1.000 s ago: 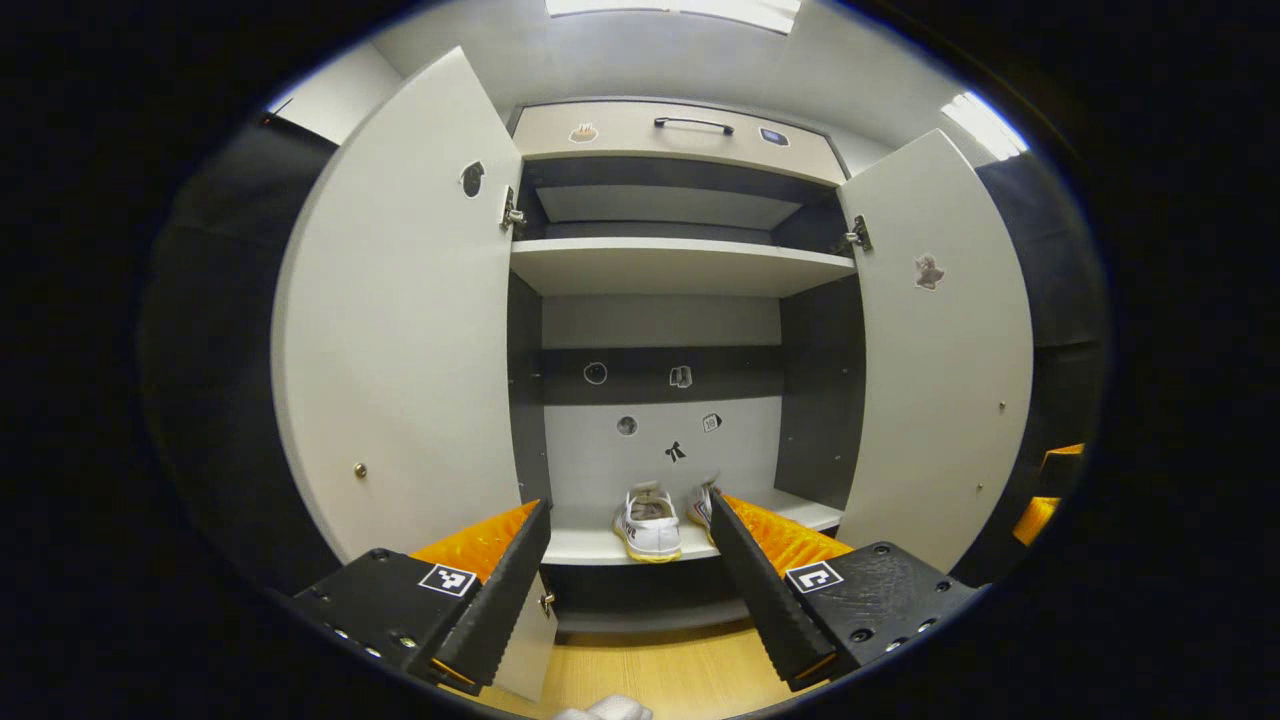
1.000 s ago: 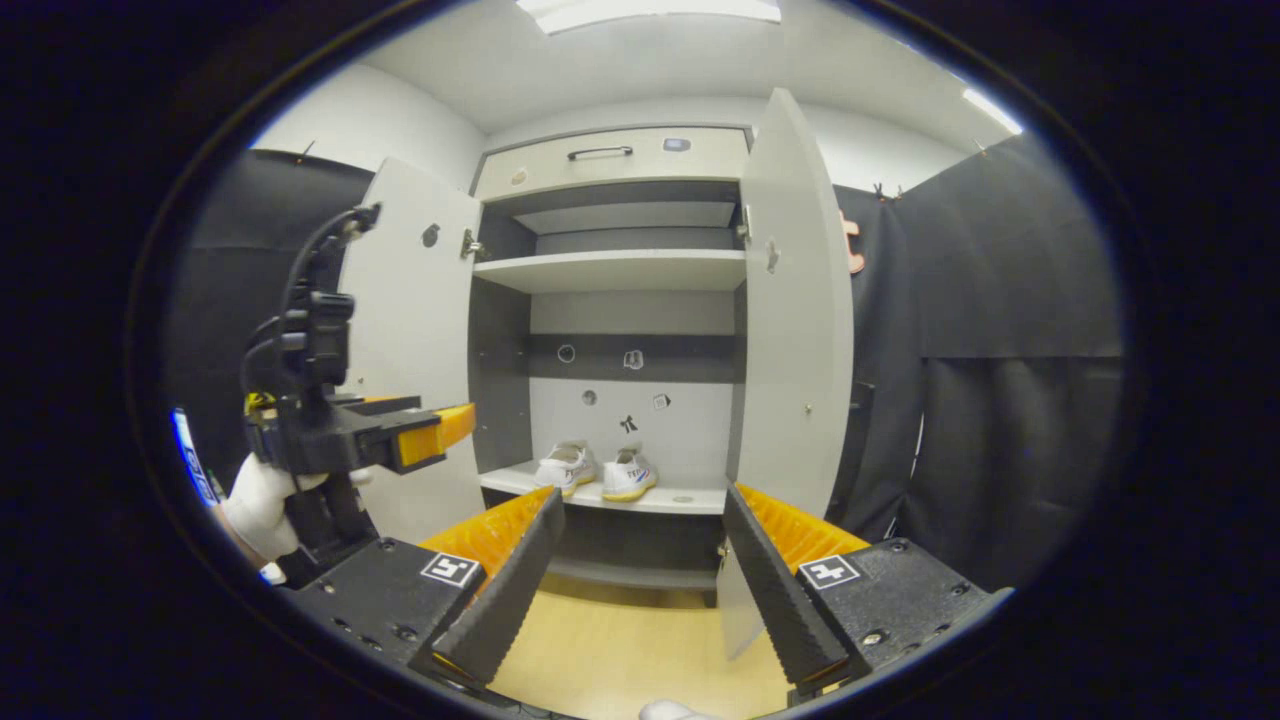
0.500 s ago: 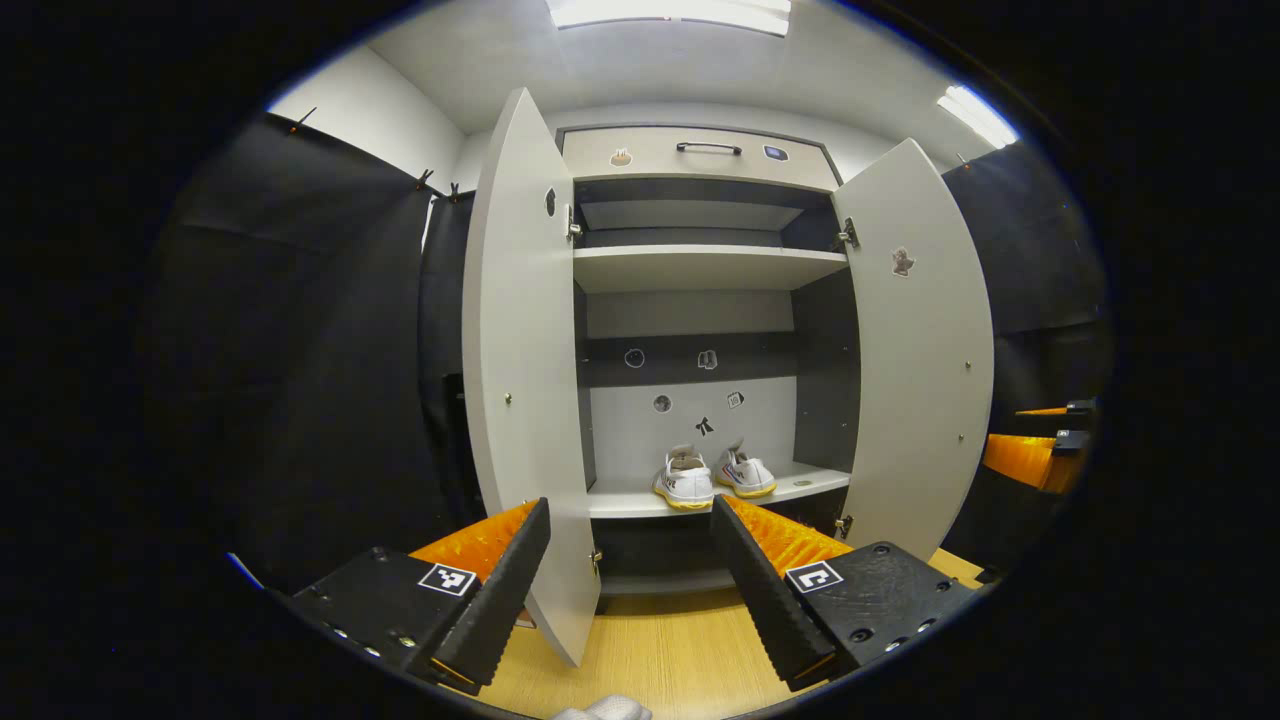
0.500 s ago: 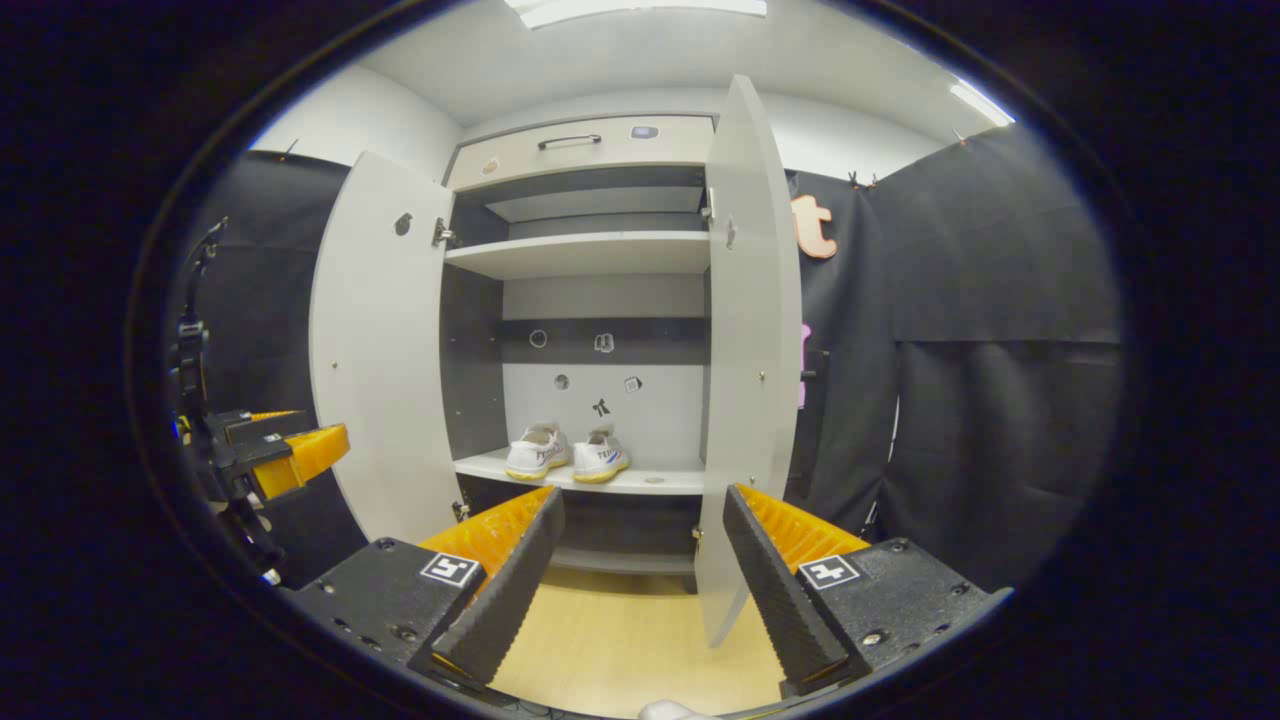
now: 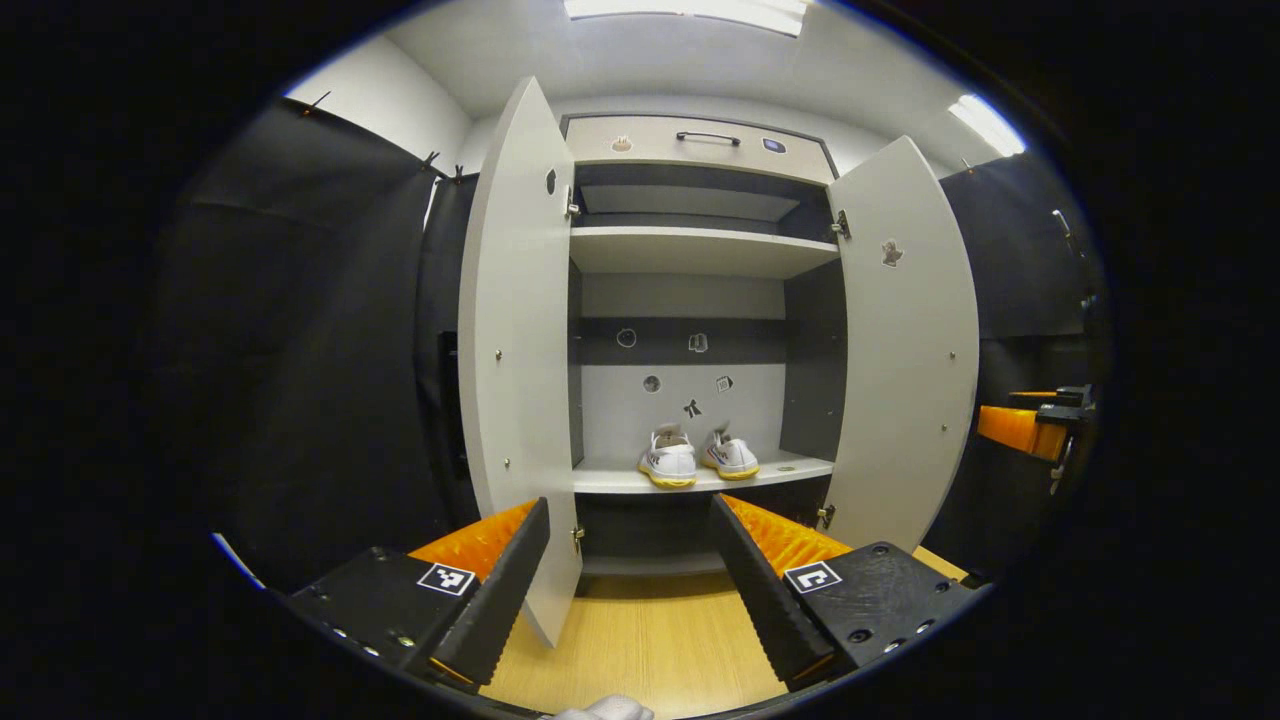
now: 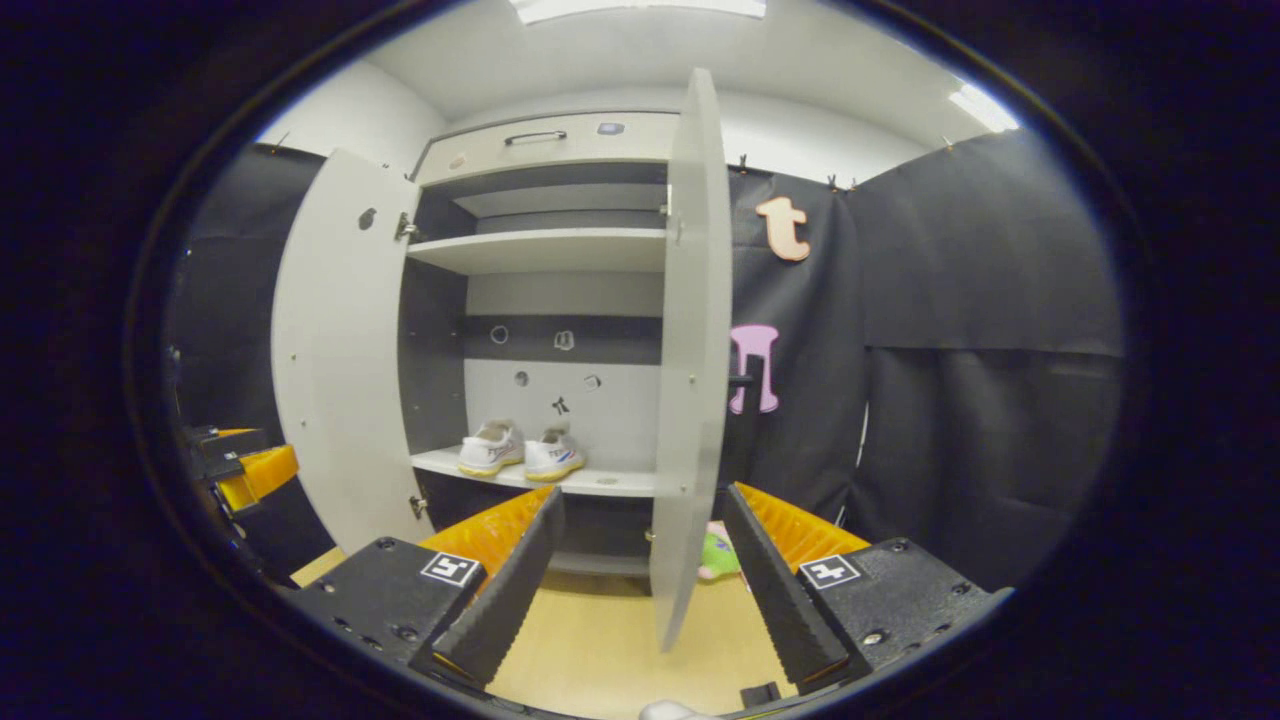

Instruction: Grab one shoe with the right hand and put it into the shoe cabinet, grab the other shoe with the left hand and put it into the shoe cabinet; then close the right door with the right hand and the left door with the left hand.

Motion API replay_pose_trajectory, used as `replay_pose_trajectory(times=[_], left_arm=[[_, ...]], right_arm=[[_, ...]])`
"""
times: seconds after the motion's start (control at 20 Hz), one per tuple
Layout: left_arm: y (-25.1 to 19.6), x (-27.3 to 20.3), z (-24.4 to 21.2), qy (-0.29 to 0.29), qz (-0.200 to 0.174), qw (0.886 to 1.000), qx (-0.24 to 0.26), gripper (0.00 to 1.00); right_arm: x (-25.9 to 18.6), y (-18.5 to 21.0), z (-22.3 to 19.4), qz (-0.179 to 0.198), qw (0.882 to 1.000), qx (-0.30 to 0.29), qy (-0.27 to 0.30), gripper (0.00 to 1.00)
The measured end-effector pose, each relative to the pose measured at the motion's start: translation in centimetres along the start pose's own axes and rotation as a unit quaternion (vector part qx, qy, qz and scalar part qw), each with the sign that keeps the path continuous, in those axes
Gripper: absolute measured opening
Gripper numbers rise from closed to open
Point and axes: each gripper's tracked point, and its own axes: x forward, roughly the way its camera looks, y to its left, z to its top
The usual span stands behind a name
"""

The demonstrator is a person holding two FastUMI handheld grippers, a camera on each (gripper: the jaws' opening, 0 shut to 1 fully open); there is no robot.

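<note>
White shoes (image 5: pixel 697 459) sit side by side on the low shelf (image 5: pixel 780 468) of the cabinet (image 5: pixel 700 250), so the placing looks done. Over the last second both cameras have drawn back and swung outward: the left gripper (image 5: pixel 630 585) now faces the edge of the left door (image 5: pixel 515 340), and the right gripper (image 6: pixel 640 585) faces the edge of the right door (image 6: pixel 690 360). Both tongs stand released, holding nothing. Both doors are wide open; closing the right one seems next.
</note>
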Motion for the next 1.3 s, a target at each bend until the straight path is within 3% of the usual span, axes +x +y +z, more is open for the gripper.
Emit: replay_pose_trajectory(times=[0.3,0.45,0.7,1.15,1.2,1.25,1.3], left_arm=[[-1.9,0.1,-0.2,0.004,0.002,1.0,-0.003,0.96],[-2.1,0.2,0.0,0.004,0.012,1.0,-0.006,0.96],[-2.7,0.4,0.3,0.002,0.024,1.0,-0.011,0.96],[-4.4,0.8,0.5,0.003,0.025,0.999,-0.021,0.97],[-4.3,0.8,0.8,0.0,0.026,0.999,-0.019,0.97],[-4.3,0.8,0.9,-0.001,0.027,0.999,-0.018,0.97],[-4.2,0.7,1.0,-0.003,0.03,0.999,-0.017,0.97]], right_arm=[[3.7,-8.6,1.4,-0.071,0.997,0.013,-0.014,1.0],[6.1,-10.9,1.6,-0.087,0.996,0.019,-0.007,1.0],[8.6,-10.4,1.4,-0.05,0.999,0.017,0.002,1.0],[8.9,-8.7,1.6,-0.001,1.0,0.011,0.002,0.93],[9.0,-8.1,1.7,0.007,1.0,0.016,0.002,0.87],[8.9,-7.4,1.7,0.017,1.0,0.018,0.001,0.93],[9.0,-6.3,1.7,0.025,1.0,0.017,0.002,0.93]])
